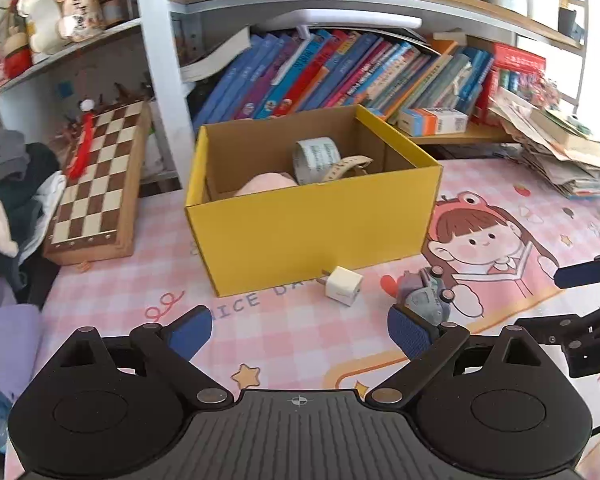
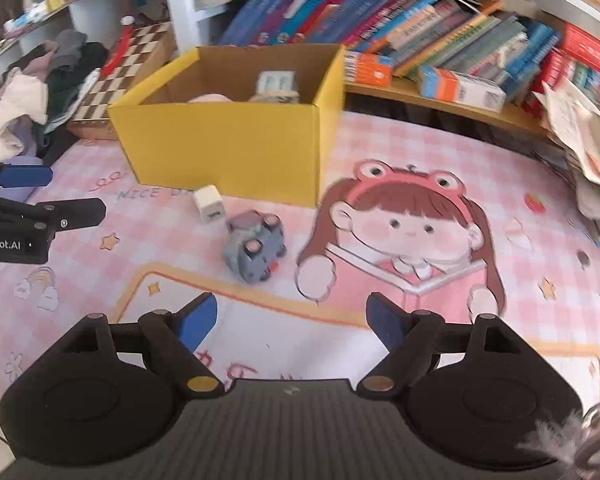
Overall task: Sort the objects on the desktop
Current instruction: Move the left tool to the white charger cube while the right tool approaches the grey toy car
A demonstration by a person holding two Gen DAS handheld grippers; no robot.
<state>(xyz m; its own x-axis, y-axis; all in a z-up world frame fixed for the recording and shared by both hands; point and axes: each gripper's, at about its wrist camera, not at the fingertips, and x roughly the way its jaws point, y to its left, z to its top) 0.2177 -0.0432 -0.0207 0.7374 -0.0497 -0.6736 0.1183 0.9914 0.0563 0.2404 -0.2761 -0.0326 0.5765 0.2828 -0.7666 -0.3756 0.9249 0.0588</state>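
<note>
A yellow cardboard box [image 1: 300, 232] [image 2: 228, 144] stands open on the pink desk mat, holding a pink item [image 1: 266, 185], a tape roll [image 1: 315, 157] and a beige strap [image 1: 346, 168]. A white charger plug [image 1: 343, 286] [image 2: 209, 204] lies in front of the box. A grey toy car [image 1: 426, 296] [image 2: 256, 248] lies on its side to the plug's right. My left gripper [image 1: 300, 336] is open and empty, just short of the plug. My right gripper [image 2: 292, 324] is open and empty, short of the car.
A chessboard case [image 1: 96, 184] leans left of the box, with a pile of clothes [image 1: 12, 184] beyond it. Books [image 1: 340, 76] fill the shelf behind. A paper stack [image 1: 564, 156] sits at the right. A furry keyring [image 2: 580, 436] lies near the right gripper.
</note>
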